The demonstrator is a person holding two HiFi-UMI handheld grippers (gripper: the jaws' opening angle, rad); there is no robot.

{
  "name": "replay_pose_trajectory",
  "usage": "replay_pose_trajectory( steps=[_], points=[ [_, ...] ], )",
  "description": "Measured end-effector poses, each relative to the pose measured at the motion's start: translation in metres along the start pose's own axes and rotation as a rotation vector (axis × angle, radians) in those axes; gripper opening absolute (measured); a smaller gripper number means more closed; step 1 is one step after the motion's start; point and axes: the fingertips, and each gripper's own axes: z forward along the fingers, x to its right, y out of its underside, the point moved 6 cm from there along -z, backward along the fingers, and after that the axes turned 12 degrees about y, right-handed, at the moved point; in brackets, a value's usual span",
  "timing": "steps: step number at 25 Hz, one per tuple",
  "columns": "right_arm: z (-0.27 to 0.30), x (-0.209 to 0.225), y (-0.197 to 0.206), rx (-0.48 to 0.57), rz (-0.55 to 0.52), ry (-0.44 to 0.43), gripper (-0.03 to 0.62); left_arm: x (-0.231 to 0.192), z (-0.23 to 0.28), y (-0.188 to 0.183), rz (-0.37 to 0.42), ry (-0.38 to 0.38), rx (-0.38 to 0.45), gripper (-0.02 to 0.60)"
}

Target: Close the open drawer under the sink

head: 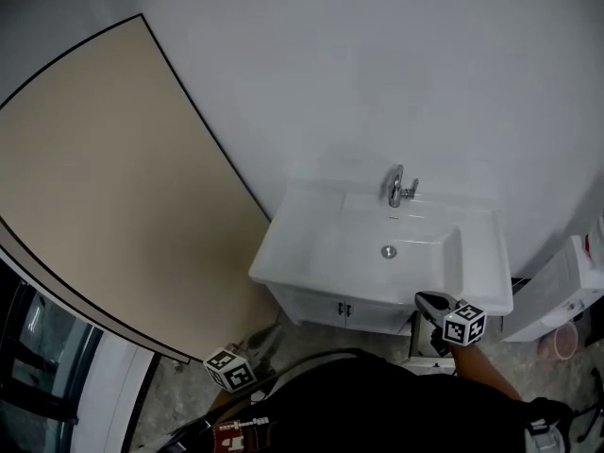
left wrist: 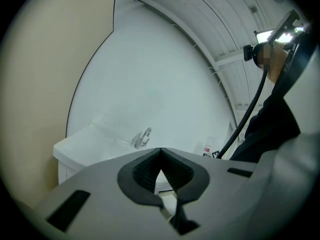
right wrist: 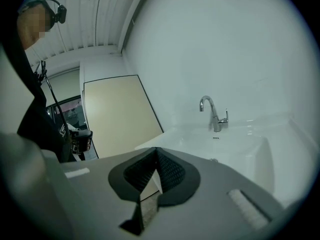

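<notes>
A white sink (head: 283, 253) with a chrome faucet (head: 401, 187) stands against the white wall. Under it is a white cabinet front (head: 321, 306) with two small handles (head: 344, 308); I cannot tell from here whether a drawer stands open. My right gripper (head: 427, 300) is at the sink's front right corner, shut and empty, with its marker cube (head: 464, 324) behind it. In the right gripper view its jaws (right wrist: 156, 150) meet before the basin (right wrist: 250, 149). My left gripper (left wrist: 160, 151) is shut and empty, short of the sink (left wrist: 75, 146); its marker cube (head: 229, 368) shows low on the left.
A large beige panel (head: 104, 187) leans along the wall left of the sink. A white appliance (head: 557, 300) stands right of the sink with a pink ring (head: 566, 340) on the floor beside it. A dark glass door (head: 38, 347) is at the far left.
</notes>
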Motion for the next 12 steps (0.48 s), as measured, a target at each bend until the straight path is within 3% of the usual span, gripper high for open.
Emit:
replay_pose_trajectory(
  steps=[6,12],
  points=[
    [0.013,0.014,-0.005,0.015,0.035,0.109,0.002,-0.046,0.032,-0.018,-0.01,0.101,-0.038,0.0],
    [0.043,-0.015,-0.037,0.073,0.029,0.202,0.0,-0.116,0.044,-0.065,0.004,0.211,-0.071,0.0]
  ],
)
